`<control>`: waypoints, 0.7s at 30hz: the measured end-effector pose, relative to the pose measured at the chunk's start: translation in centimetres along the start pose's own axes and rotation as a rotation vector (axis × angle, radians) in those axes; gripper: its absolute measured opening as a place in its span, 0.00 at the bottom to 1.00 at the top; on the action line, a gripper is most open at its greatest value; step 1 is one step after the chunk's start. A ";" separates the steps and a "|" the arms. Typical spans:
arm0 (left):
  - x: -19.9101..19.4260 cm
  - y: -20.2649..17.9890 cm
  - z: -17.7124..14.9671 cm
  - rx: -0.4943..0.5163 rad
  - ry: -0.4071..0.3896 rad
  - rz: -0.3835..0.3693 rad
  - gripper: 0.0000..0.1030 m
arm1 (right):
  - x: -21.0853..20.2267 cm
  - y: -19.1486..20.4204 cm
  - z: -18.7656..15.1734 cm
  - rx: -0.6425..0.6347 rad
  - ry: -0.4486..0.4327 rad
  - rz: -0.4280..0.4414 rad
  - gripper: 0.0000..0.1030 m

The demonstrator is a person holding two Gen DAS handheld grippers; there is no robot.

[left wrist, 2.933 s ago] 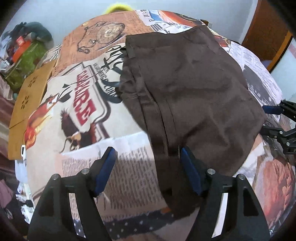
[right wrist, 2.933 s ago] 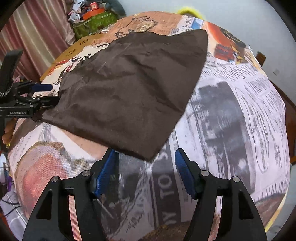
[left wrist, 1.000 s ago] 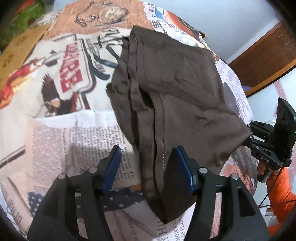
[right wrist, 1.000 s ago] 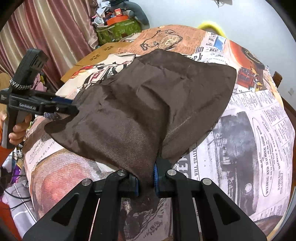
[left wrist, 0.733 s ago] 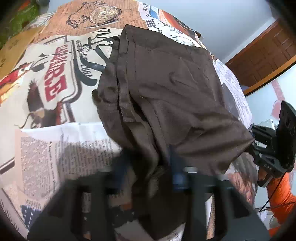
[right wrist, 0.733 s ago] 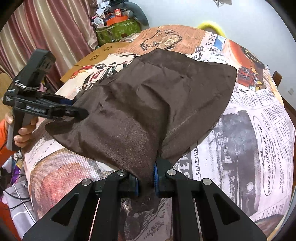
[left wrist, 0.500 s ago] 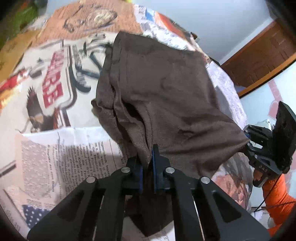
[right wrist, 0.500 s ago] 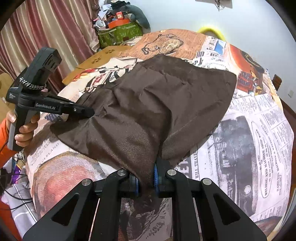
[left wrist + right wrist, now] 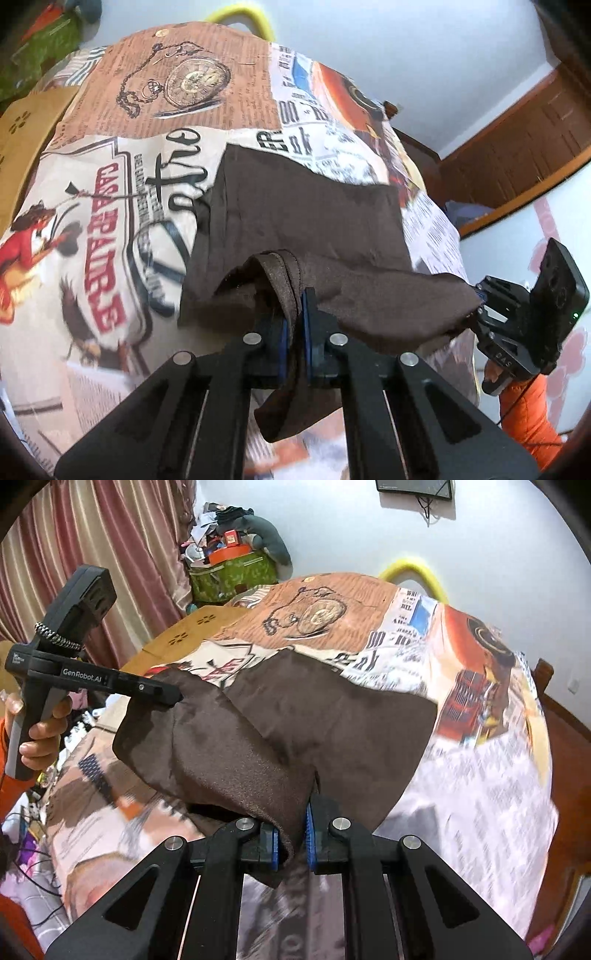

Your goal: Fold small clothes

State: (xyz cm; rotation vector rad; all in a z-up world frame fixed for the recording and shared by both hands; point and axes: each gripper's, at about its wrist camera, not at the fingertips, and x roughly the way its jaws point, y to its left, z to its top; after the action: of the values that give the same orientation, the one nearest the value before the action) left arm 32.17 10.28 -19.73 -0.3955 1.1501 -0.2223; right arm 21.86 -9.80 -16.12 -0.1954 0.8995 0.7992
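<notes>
a brown garment (image 9: pixel 314 221) lies on a table covered by a newspaper-print cloth (image 9: pixel 110 206), with its near edge lifted off the surface and its far part flat. the left gripper (image 9: pixel 294 343) is clamped on a hemmed corner of the near edge, blue pads pressed together with the fabric between them and a flap hanging below. the right gripper (image 9: pixel 291 840) is likewise closed on the other near corner, the fabric bunched between its pads. the lifted edge spans between the two tools.

the left wrist view shows the right gripper from the side at the far right, with an orange sleeve (image 9: pixel 528 413) beneath it, and a wooden door frame (image 9: pixel 517 155). the right wrist view alone shows the hand (image 9: pixel 40 734) holding the left gripper's handle, striped curtains (image 9: pixel 92 546), a cluttered green box (image 9: pixel 232 572) and a yellow hoop (image 9: pixel 413 570) behind the table.
</notes>
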 end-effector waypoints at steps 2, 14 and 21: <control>1.3 0.8 1.3 -0.030 0.011 -0.005 0.06 | 0.9 -1.0 1.0 0.003 0.009 0.000 0.09; 7.9 5.9 6.6 -0.124 0.051 0.062 0.16 | 7.9 -7.8 3.2 0.117 0.097 0.017 0.09; 5.4 5.8 7.0 -0.067 -0.018 0.107 0.33 | 8.0 -8.9 3.2 0.163 0.115 0.053 0.17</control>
State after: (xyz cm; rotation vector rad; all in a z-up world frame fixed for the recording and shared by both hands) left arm 40.55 14.90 -24.23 -0.3925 1.1597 -0.0865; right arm 32.92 -10.28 -21.74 -0.0747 1.0775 0.7656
